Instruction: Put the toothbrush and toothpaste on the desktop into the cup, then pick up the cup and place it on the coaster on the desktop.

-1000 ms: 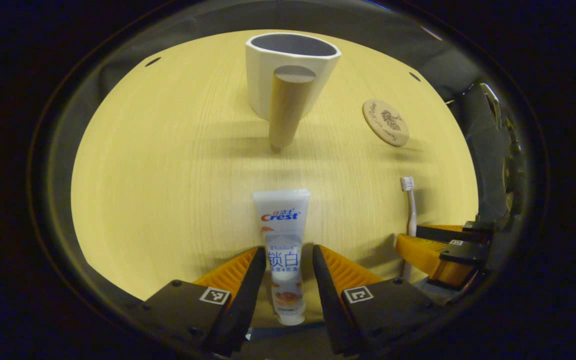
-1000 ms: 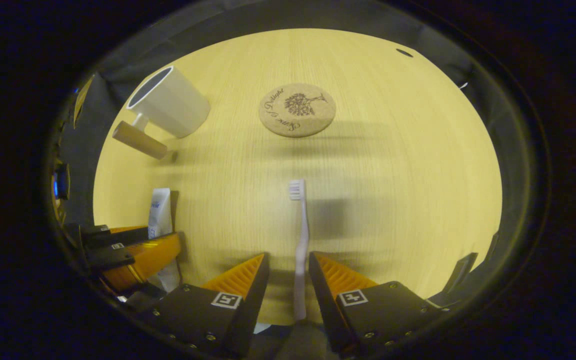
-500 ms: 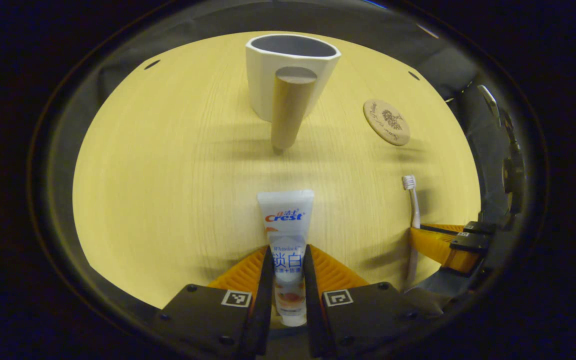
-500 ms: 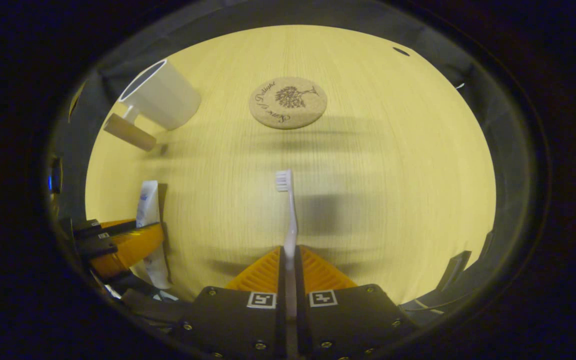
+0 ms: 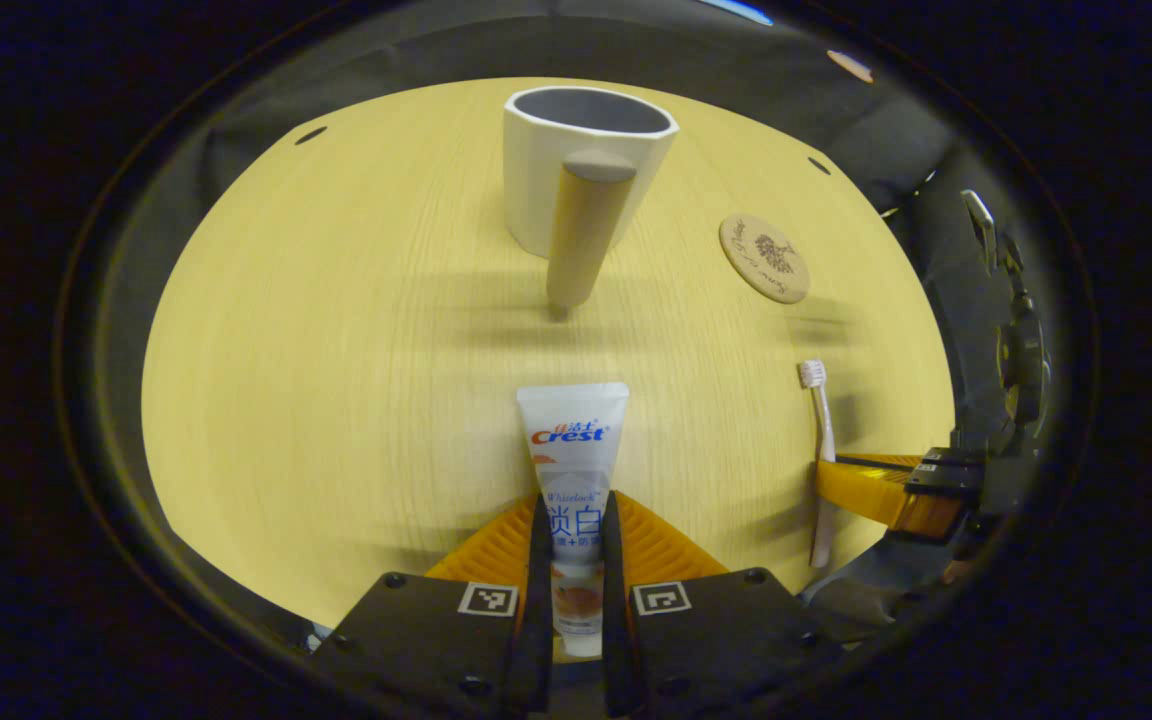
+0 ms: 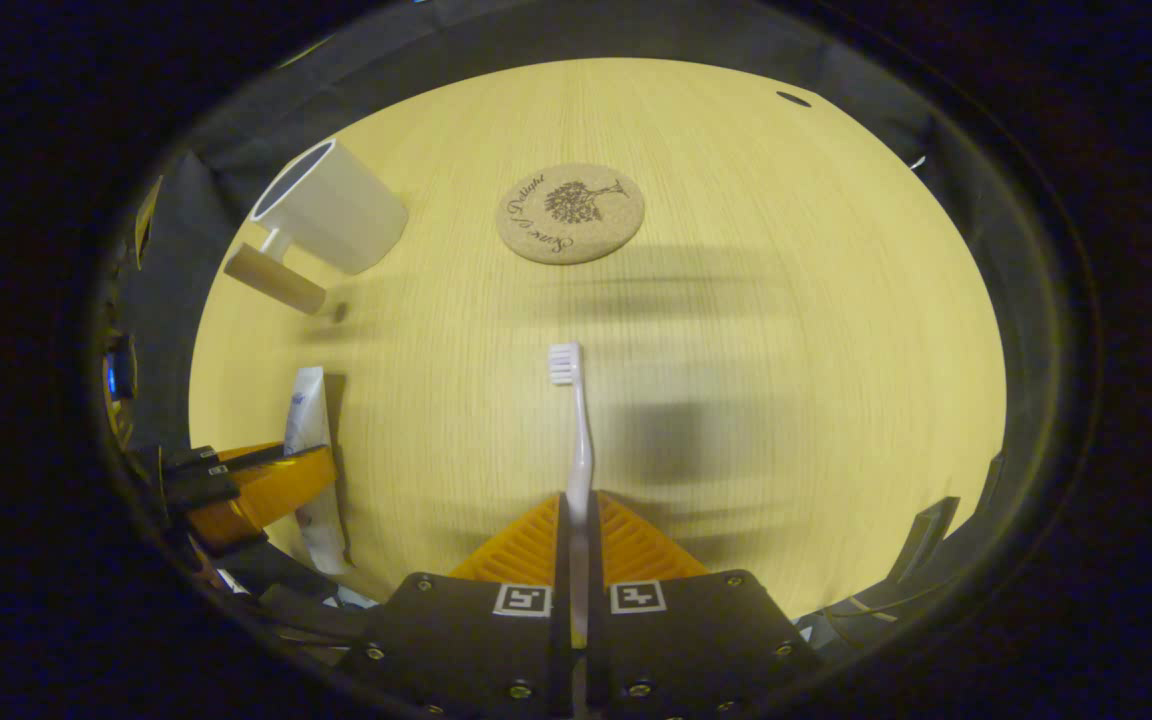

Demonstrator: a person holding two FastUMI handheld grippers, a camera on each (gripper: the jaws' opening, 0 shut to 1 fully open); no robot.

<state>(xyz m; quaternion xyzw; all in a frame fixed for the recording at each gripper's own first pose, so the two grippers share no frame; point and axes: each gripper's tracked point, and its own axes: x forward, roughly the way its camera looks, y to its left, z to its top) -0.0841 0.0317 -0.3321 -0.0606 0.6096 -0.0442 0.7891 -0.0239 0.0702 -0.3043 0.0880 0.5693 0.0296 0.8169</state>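
Both grippers are clamped on their loads above a pale wooden desktop (image 5: 316,330). Seen from the left gripper view, the left gripper (image 5: 572,520) has its two fingers pressed against the lower half of a white toothpaste (image 5: 573,470) tube, cap end toward the camera and flat crimped end pointing at the cup (image 5: 576,165). The grip sits low on the tube, apparently so the free end can lead into the cup's mouth. Printed on the tube is "Crest" in blue and red, with "Whitelock" and Chinese characters below it. The white cup stands upright at the far side of the desktop, its round wooden handle facing the camera, mouth open and nothing visible inside. A cork coaster (image 5: 764,258) lies to its right, well apart.

From the right gripper view, the right gripper (image 6: 577,515) is closed on the handle of a white toothbrush (image 6: 576,440), bristled head pointing forward toward the coaster (image 6: 569,213). The coaster carries an engraved tree and script that appears to read "Time of Delight", though the letters are small. The cup (image 6: 331,208) stands far left; the toothpaste (image 6: 308,450) shows at the left edge in the other gripper's hold. Neither item has reached the cup, and the coaster lies bare.
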